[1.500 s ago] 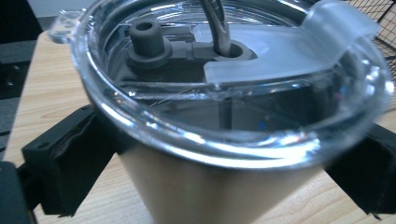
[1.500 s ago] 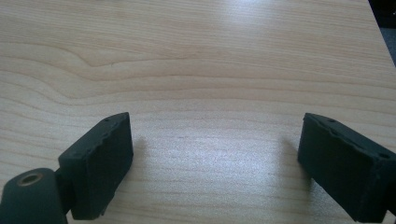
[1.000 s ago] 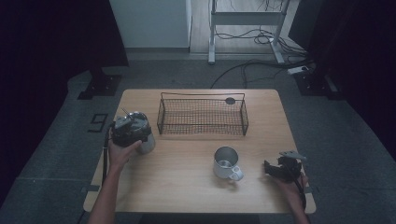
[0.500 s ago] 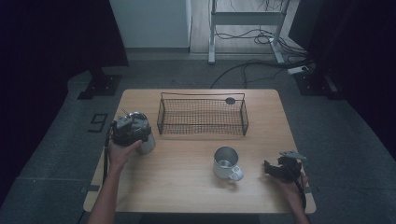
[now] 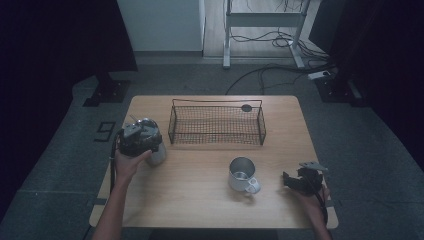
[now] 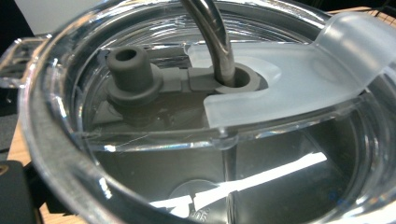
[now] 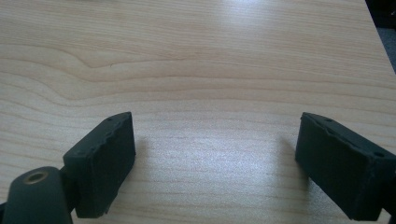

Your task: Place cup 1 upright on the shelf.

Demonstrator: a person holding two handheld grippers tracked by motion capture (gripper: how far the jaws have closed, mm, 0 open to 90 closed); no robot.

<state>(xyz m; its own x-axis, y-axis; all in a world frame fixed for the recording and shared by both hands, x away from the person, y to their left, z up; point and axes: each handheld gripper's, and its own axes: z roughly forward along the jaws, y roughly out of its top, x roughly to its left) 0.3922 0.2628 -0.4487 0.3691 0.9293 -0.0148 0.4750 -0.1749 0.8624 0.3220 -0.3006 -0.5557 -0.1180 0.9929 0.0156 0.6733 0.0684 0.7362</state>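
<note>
A steel tumbler with a clear lid and a bent metal straw stands near the table's left edge. My left gripper sits on top of it, held by a hand. In the left gripper view the lid is pressed close to the camera. One black jaw shows at the lower left beside the rim, and how the jaws stand on the tumbler is hidden. A metal mug with a handle stands at the front middle. To its right, my right gripper rests low over bare wood, open and holding nothing.
A black wire basket stands at the back middle of the wooden table, with a small dark round thing at its back right corner. The table's right edge is close to my right gripper. Cables lie on the floor beyond.
</note>
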